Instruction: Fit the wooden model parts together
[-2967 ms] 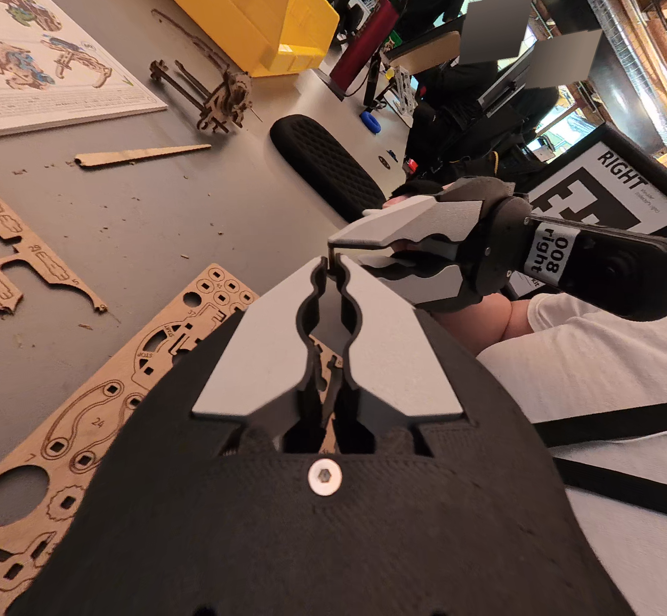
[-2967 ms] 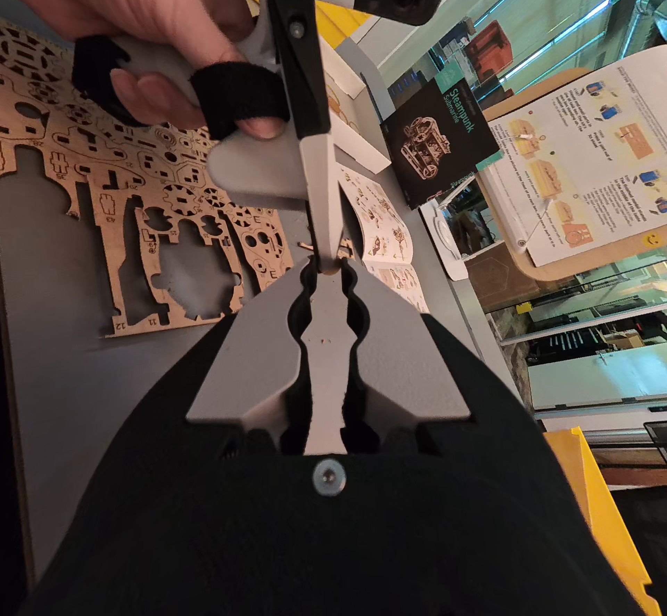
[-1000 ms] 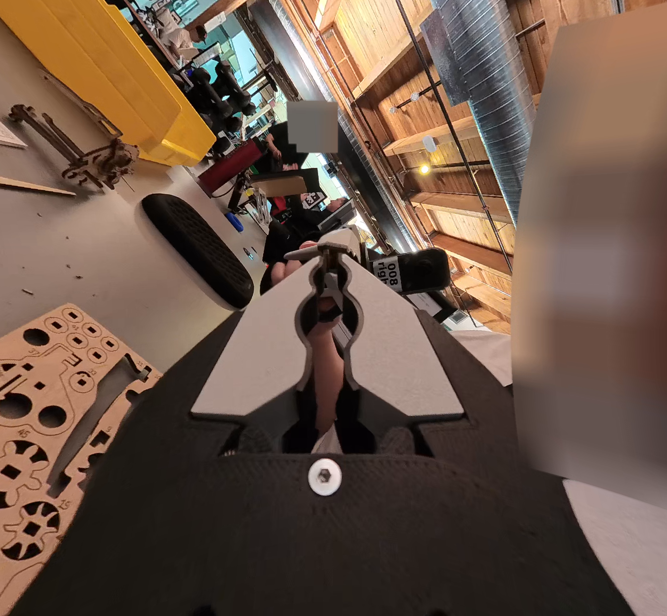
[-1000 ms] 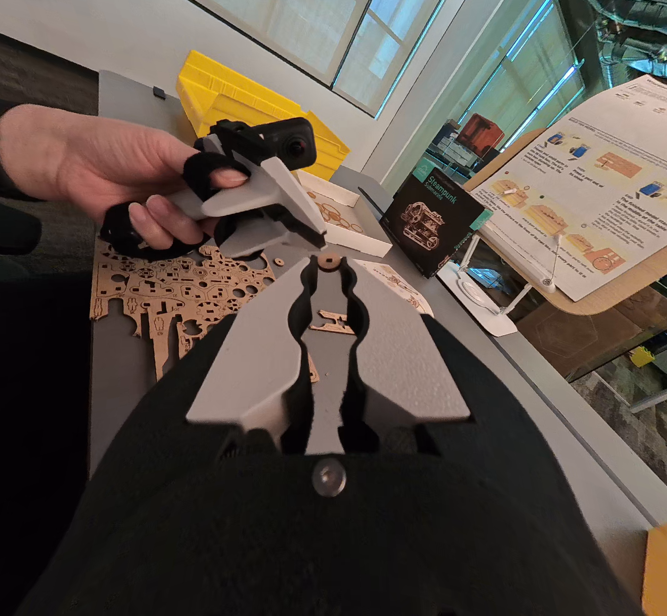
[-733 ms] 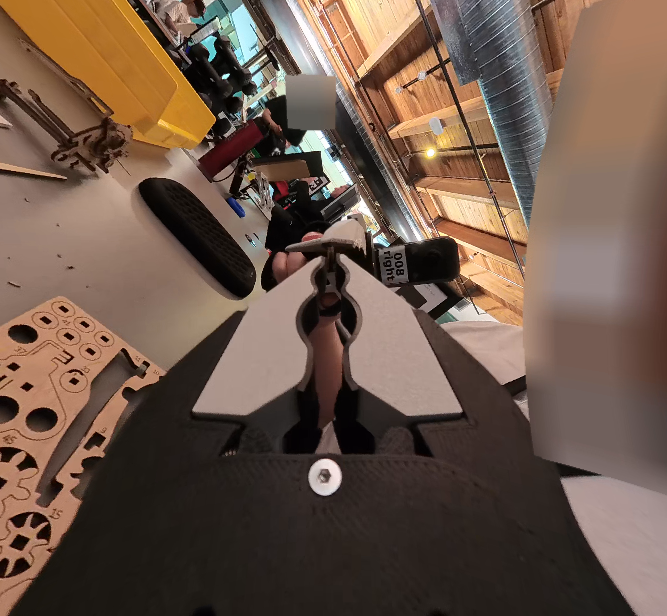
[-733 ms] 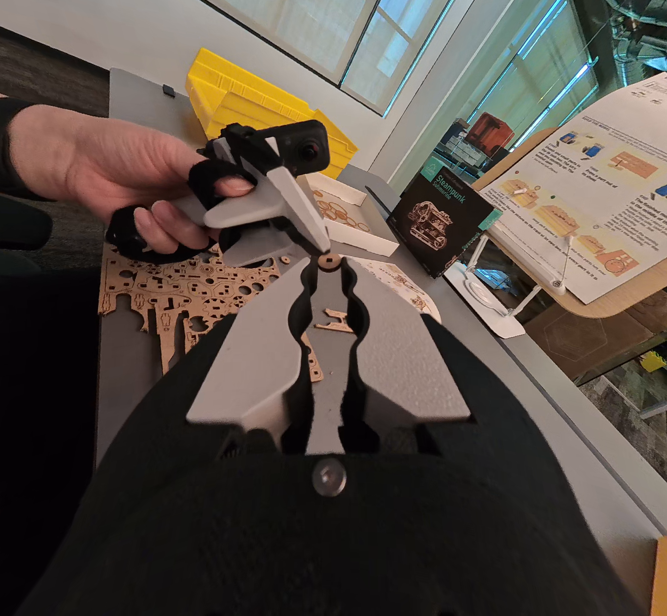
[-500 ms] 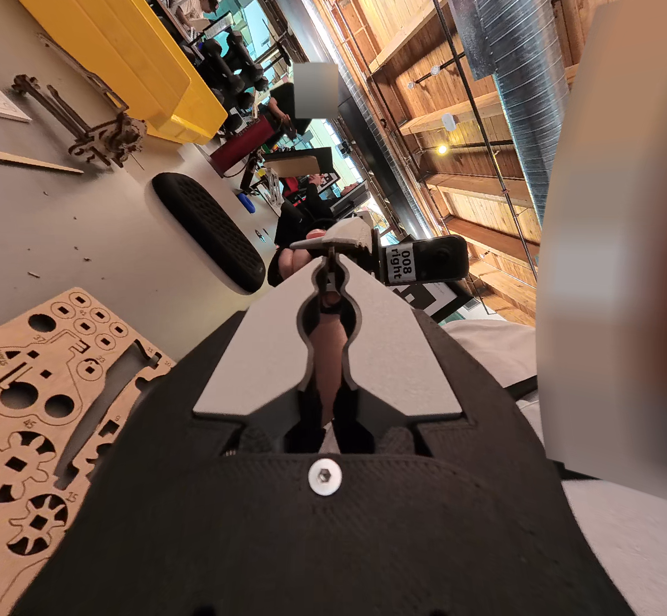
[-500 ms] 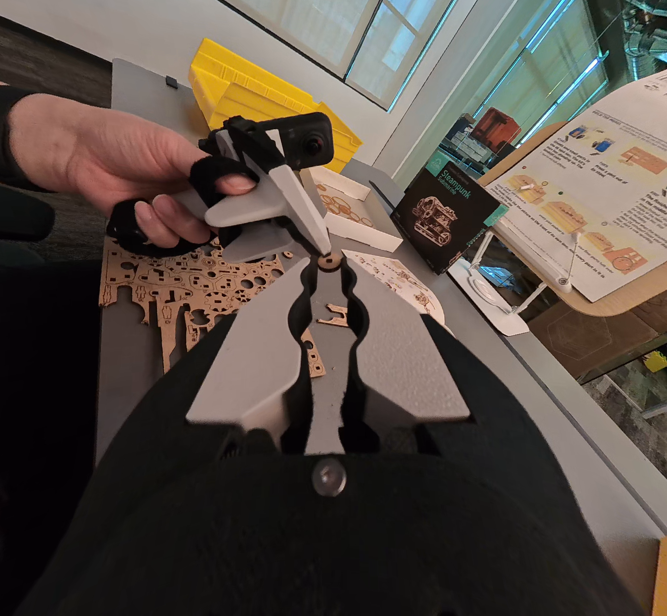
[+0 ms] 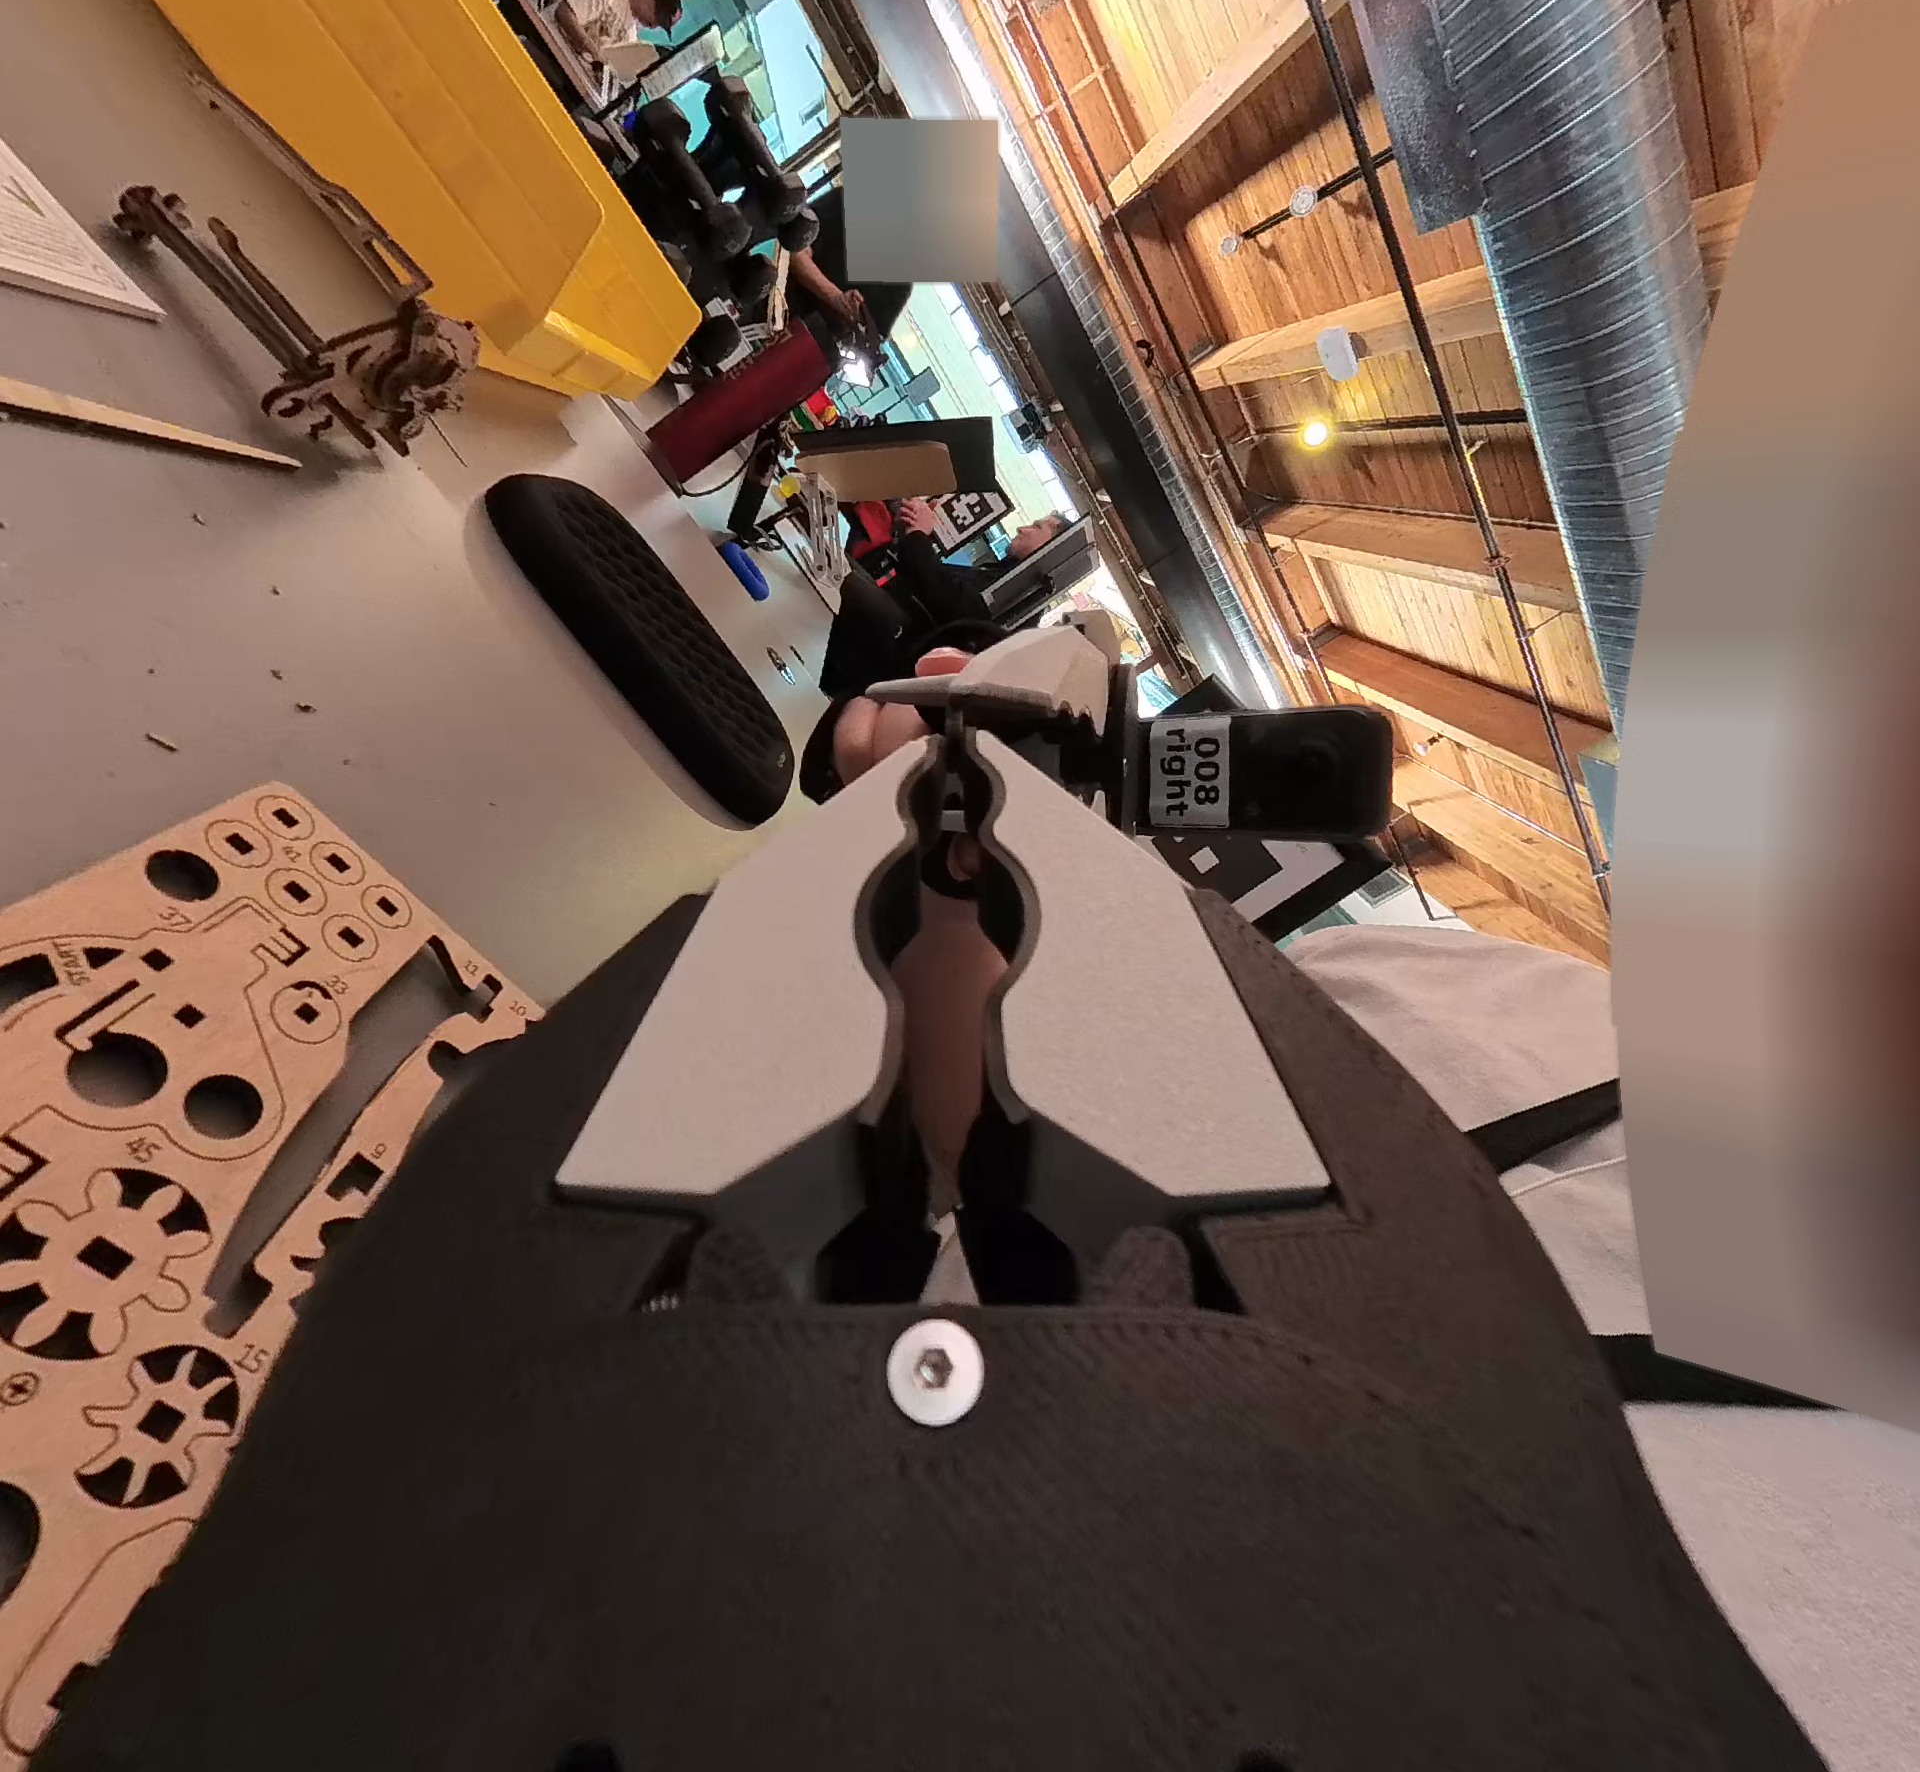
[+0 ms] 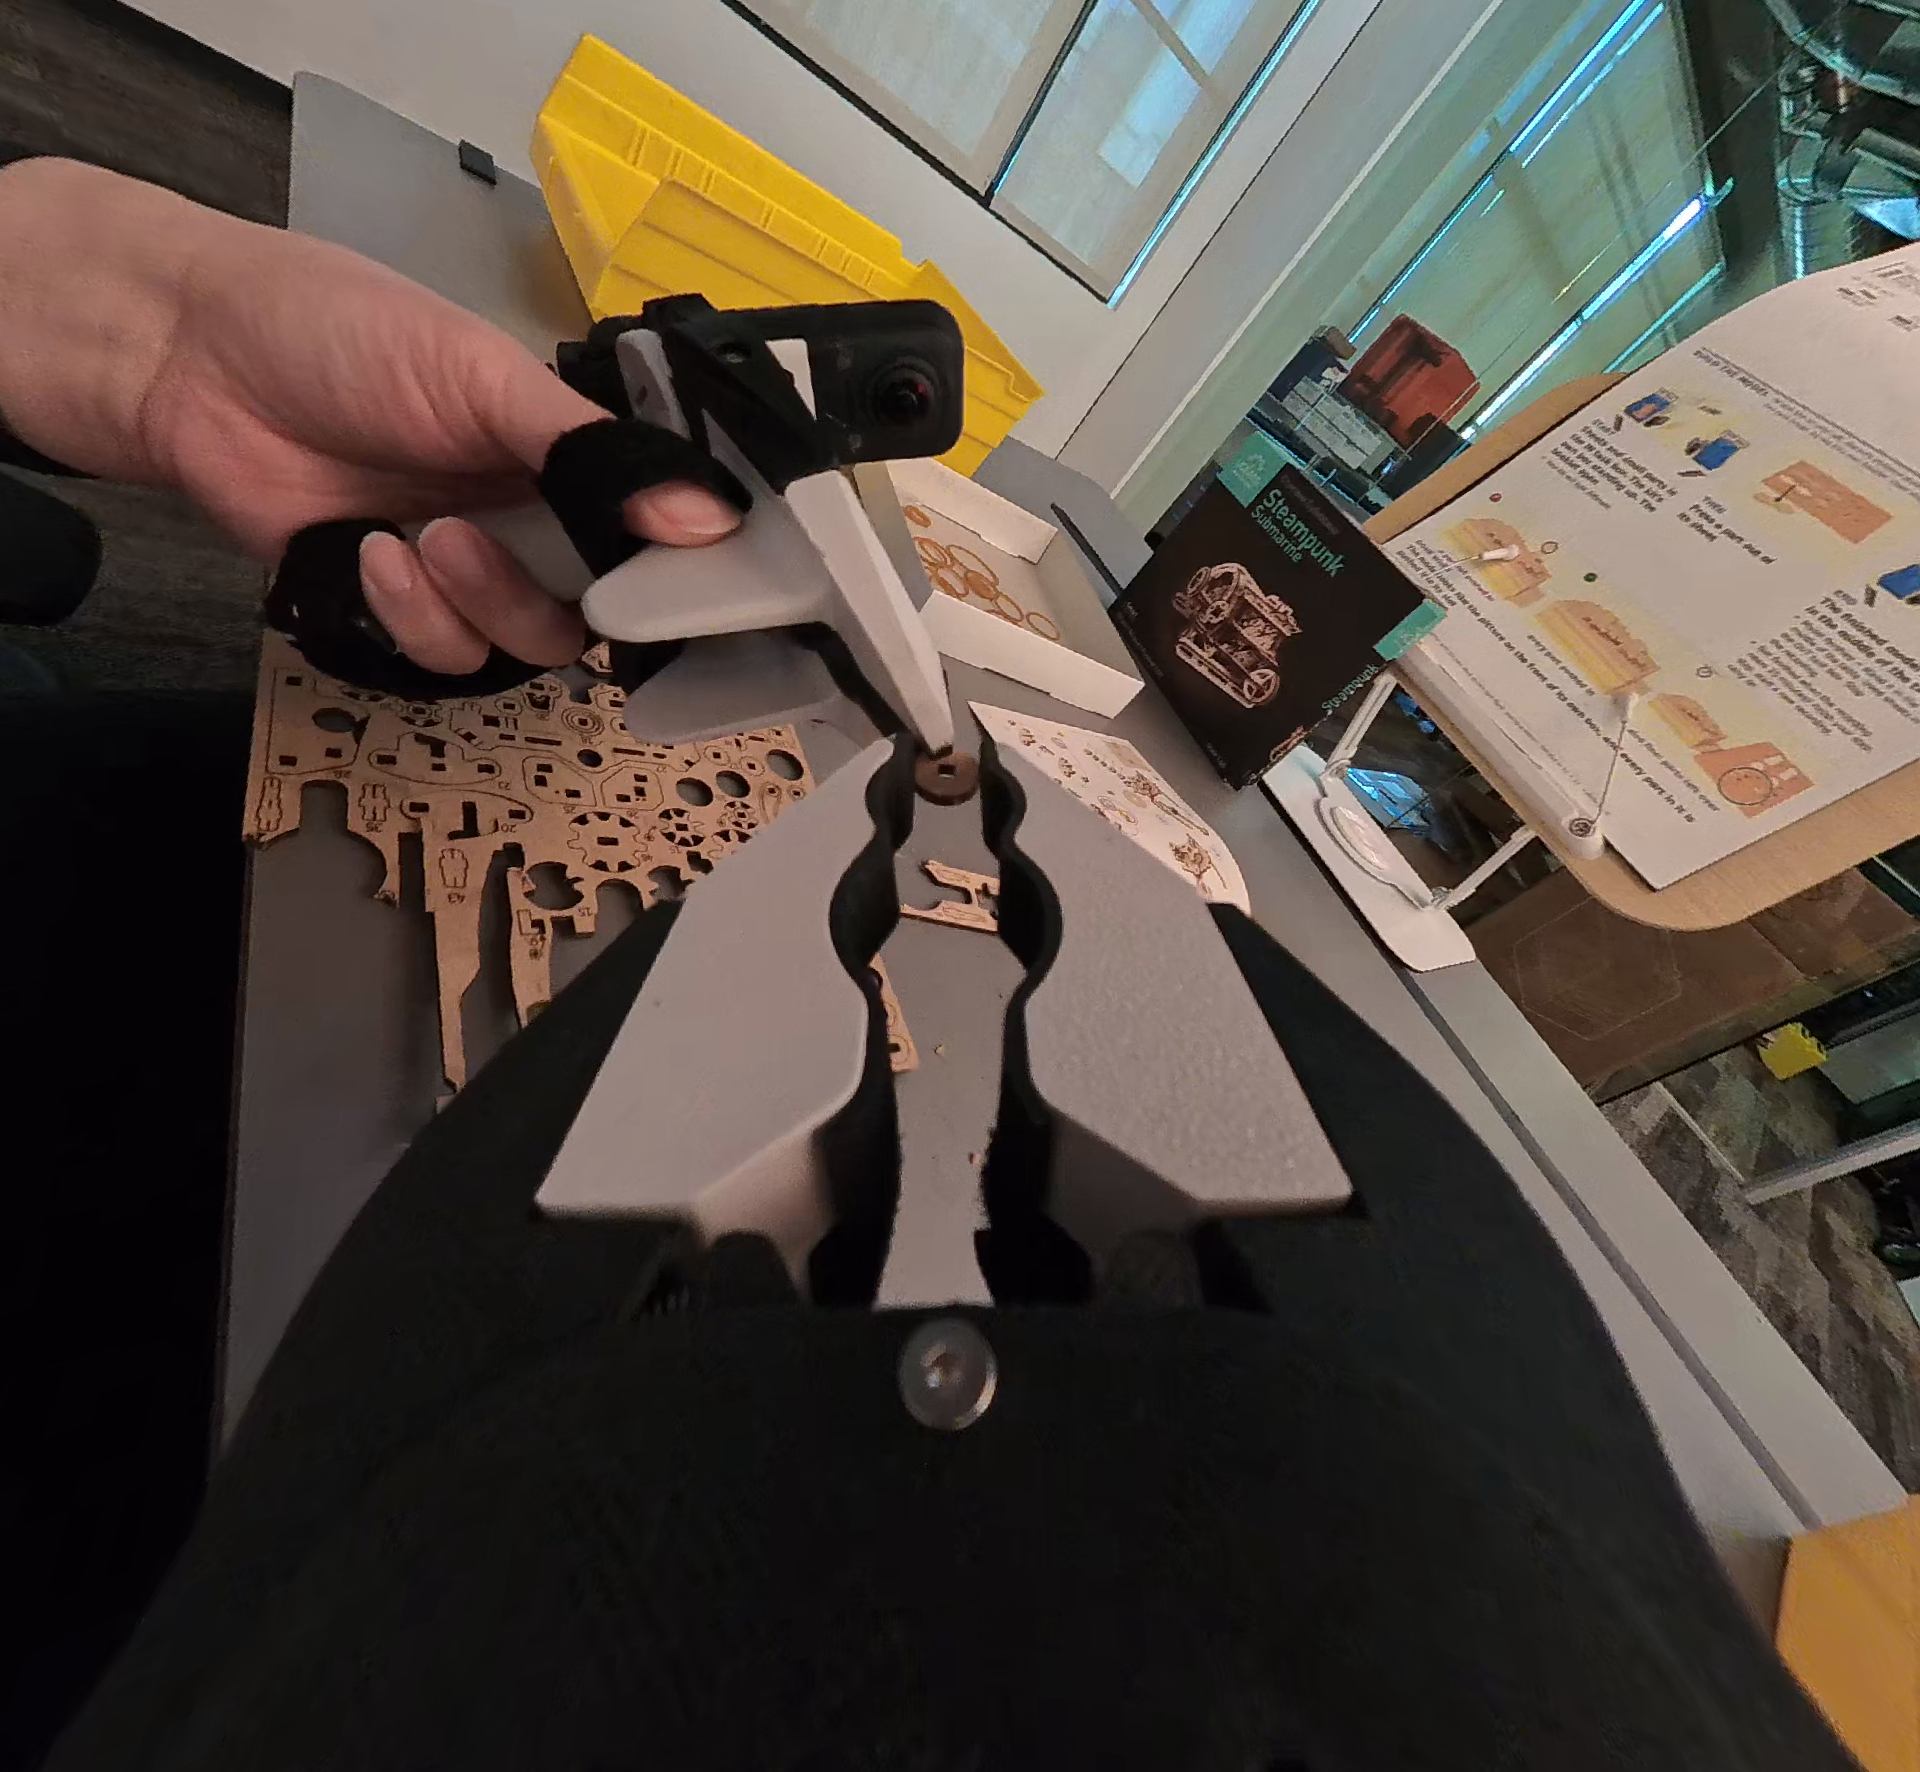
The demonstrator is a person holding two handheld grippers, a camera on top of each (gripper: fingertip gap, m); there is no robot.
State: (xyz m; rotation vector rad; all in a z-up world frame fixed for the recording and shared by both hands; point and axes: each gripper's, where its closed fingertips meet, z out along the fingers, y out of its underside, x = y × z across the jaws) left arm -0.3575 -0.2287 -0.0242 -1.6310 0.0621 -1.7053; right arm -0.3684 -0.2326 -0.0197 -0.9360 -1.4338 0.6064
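Note:
My right gripper (image 10: 940,766) is shut on a small round wooden disc (image 10: 945,777) with a square hole, held flat above the table. My left gripper (image 10: 928,730) comes down from the upper left, and its tip touches the top of the disc. In the left wrist view my left gripper (image 9: 951,761) is shut on a thin dark wooden peg (image 9: 950,735) that stands up against the right gripper (image 9: 935,696), which lies level just beyond. A hand holds each gripper.
Laser-cut wooden sheets (image 10: 499,787) (image 9: 156,1047) lie on the grey table. A loose wooden piece (image 10: 961,891), a booklet (image 10: 1122,797), a white tray (image 10: 1039,673), a black box (image 10: 1268,621), an instruction board (image 10: 1683,579), yellow bins (image 9: 416,112), a black pad (image 9: 634,662) and a part-built model (image 9: 364,361) are around.
Both grippers have risen off the table and tilted up since three seconds ago. In the last second the left gripper's tip has closed in onto the disc held by the right.

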